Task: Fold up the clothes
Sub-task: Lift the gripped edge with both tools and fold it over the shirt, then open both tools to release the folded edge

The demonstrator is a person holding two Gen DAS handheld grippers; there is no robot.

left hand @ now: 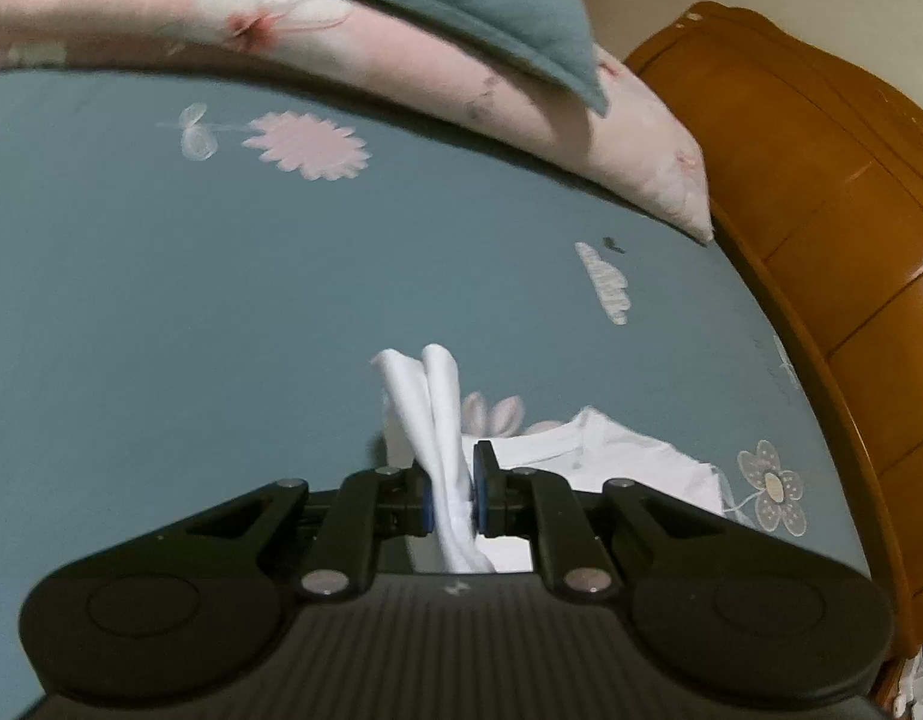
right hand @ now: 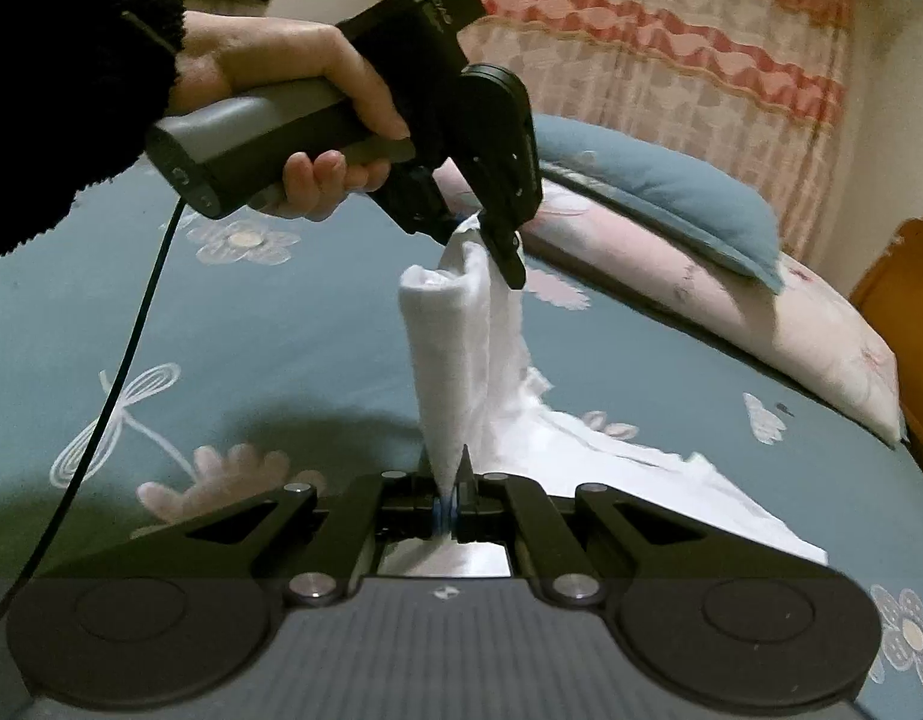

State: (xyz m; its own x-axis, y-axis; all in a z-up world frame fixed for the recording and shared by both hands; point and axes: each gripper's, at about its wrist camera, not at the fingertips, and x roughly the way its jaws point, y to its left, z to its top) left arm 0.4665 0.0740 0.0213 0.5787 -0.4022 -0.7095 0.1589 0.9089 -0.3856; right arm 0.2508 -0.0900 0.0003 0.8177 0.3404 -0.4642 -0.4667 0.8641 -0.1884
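Item: white garment (right hand: 461,360), prob. a tee, lifted off bed (left hand: 161,270). Left gripper (left hand: 452,480) & right gripper (right hand: 449,498): jaws clamped on cloth. Step: lift/spread. Next: lay flat, fold.

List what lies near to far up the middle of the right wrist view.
right gripper shut on white garment → left gripper pinching its upper end → pink floral pillow → patterned curtain.

The white garment (right hand: 497,360) runs down behind the right gripper (right hand: 451,495), its near part hidden. A black fuzzy sleeve (right hand: 65,78) is cut off at left.
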